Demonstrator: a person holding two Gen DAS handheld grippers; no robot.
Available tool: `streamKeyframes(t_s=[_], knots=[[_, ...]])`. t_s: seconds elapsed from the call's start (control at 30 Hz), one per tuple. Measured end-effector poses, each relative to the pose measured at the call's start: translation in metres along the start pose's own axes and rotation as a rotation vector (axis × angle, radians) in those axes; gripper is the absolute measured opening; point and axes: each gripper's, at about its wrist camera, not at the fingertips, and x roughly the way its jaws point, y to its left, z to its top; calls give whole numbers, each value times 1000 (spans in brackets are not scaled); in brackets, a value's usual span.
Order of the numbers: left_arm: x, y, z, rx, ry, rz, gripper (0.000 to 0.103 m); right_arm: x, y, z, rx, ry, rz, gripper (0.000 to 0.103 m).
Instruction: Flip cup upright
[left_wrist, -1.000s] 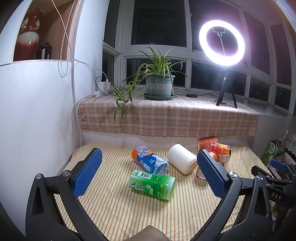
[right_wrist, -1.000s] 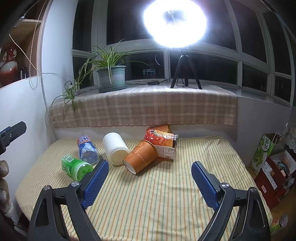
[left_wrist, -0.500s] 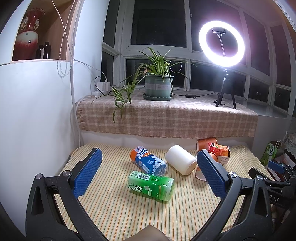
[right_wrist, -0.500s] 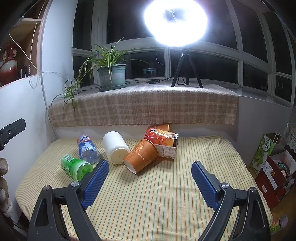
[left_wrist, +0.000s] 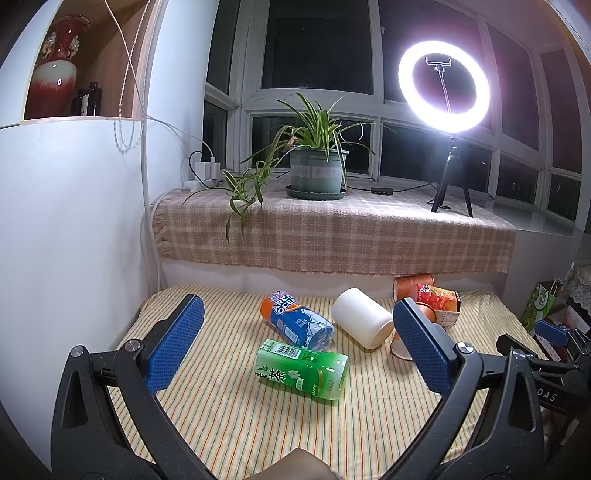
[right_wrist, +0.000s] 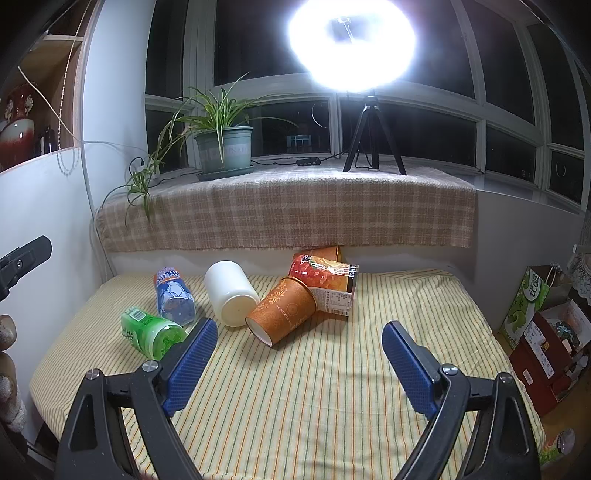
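Home window nook, potted plant (left_wrist: 316, 168), vase (left_wrist: 55, 74) on shelf, striped cloth (right_wrist: 332, 369)

The orange paper cup with a pale ornamental pattern (right_wrist: 282, 311) lies on its side near the middle of the right wrist frame. Its open white-lined mouth points toward the lower left, its base toward the upper right. In the left wrist view it (left_wrist: 424, 310) is mostly hidden at centre right.

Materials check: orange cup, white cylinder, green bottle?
Orange cup: likely paper, matte, printed pattern, thin rolled rim.
White cylinder: unclear, plastic or glazed ceramic; smooth, soft sheen.
Green bottle: clear plastic with glossy printed label; highlights and a barcode show.
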Motion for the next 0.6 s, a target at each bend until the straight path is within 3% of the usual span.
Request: streamKeyframes(t_s=[0.6], knots=[[1, 0, -1, 0, 2, 1, 103, 2, 1, -1, -5, 4, 1, 92]])
